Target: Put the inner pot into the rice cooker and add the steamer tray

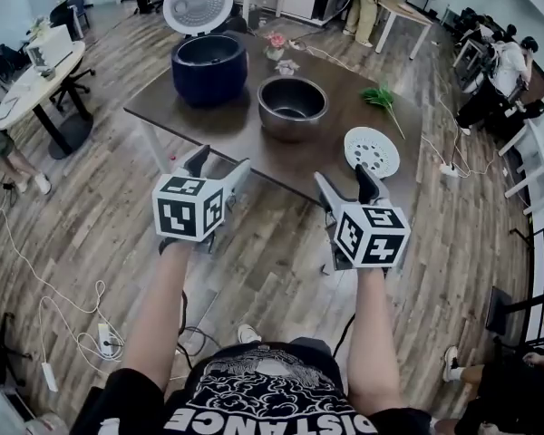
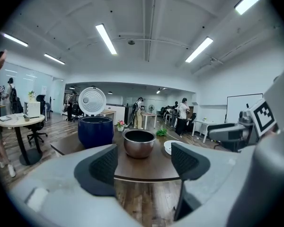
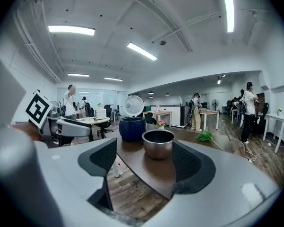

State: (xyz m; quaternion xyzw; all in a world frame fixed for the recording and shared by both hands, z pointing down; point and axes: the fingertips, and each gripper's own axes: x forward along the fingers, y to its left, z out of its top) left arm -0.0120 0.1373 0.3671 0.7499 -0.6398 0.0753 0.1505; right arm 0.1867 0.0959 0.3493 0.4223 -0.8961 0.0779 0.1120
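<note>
The dark blue rice cooker [image 1: 208, 69] stands at the table's far left with its white lid [image 1: 198, 4] raised. To its right sits the empty metal inner pot [image 1: 293, 107], and the white perforated steamer tray [image 1: 372, 150] lies flat near the table's right front. Both grippers hover in front of the table, short of its near edge. My left gripper [image 1: 221, 163] is open and empty; between its jaws I see the pot [image 2: 138, 143] and, further left, the cooker [image 2: 95, 131]. My right gripper [image 1: 344, 178] is open and empty too, and the pot [image 3: 158, 144] shows between its jaws.
The brown table [image 1: 245, 139] also carries a small flower pot [image 1: 275, 43] and a green sprig [image 1: 379, 96]. A round table [image 1: 36, 75] with a chair stands at the left. Cables and a power strip [image 1: 105, 338] lie on the wooden floor. People work at desks behind.
</note>
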